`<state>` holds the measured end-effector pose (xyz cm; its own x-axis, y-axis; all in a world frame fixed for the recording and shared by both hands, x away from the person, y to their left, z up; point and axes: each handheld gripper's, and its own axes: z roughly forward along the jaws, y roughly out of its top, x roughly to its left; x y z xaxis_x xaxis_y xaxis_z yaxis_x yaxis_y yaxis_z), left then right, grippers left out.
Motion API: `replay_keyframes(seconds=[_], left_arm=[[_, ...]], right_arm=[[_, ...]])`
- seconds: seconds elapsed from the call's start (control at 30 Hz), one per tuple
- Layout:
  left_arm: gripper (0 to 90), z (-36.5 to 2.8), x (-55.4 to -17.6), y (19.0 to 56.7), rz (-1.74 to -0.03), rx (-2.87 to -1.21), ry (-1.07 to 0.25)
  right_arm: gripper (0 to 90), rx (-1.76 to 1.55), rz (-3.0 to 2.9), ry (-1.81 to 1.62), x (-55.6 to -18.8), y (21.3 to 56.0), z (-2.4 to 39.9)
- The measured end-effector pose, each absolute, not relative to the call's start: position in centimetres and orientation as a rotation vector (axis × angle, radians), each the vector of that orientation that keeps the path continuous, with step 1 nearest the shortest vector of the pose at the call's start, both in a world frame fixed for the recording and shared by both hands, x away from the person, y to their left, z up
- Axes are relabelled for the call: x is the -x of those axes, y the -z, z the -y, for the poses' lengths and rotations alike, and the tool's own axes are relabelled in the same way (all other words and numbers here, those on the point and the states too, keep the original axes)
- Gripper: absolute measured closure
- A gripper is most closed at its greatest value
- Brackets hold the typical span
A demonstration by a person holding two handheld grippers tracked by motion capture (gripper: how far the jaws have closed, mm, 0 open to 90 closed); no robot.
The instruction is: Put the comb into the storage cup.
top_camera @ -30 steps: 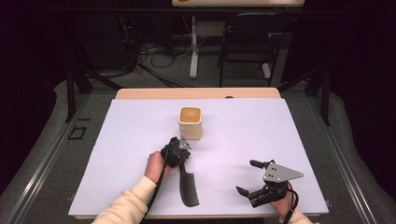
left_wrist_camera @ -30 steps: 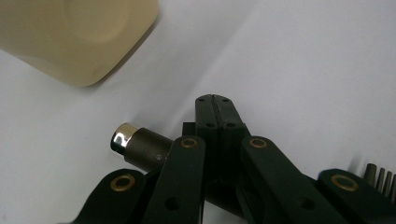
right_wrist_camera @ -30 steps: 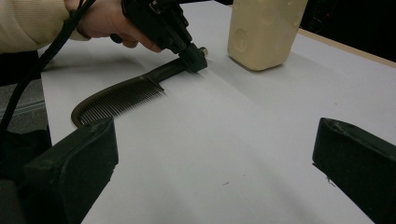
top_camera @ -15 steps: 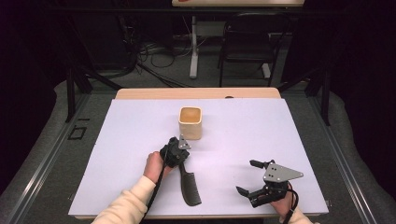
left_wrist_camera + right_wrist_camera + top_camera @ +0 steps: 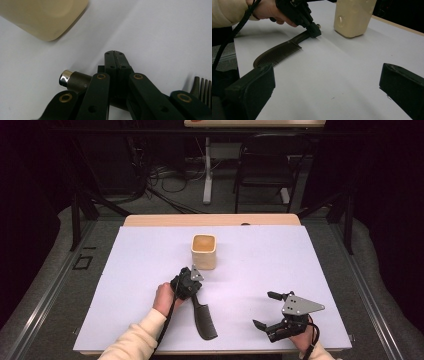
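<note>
The comb (image 5: 202, 316) lies flat just this side of the cream cup (image 5: 204, 251), its handle pinched in the left gripper (image 5: 192, 282). In the left gripper view, the jaws clamp the handle. In the right gripper view, the right gripper (image 5: 327, 87) stands spread, well apart from the cup (image 5: 353, 16).

A beige cup (image 5: 204, 251) stands upright (mid-table) on white table (image 5: 300, 255).

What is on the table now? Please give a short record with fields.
surface: white table sheet
held thing: dark plastic comb, lying flat
left gripper: shut on the comb's handle
right gripper: open, nothing between the jaws, apart from the comb
container: beige square cup, upright, just beyond the left gripper
</note>
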<state>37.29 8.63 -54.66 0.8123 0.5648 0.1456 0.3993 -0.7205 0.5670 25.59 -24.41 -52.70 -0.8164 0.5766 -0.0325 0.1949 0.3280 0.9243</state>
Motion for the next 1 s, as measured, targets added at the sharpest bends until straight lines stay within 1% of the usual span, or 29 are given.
replay_keyframes(seconds=[0.43,1.0], left_arm=[[90.0,-8.88,-37.21,54.62,-0.741,-2.490,-0.450],[90.0,-9.38,-37.21,54.61,-0.790,-2.487,-0.444]], right_arm=[[0.0,-0.684,-2.244,-1.486,-25.58,52.70,24.38],[0.0,-0.683,-2.249,-1.482,-25.61,52.72,24.38]])
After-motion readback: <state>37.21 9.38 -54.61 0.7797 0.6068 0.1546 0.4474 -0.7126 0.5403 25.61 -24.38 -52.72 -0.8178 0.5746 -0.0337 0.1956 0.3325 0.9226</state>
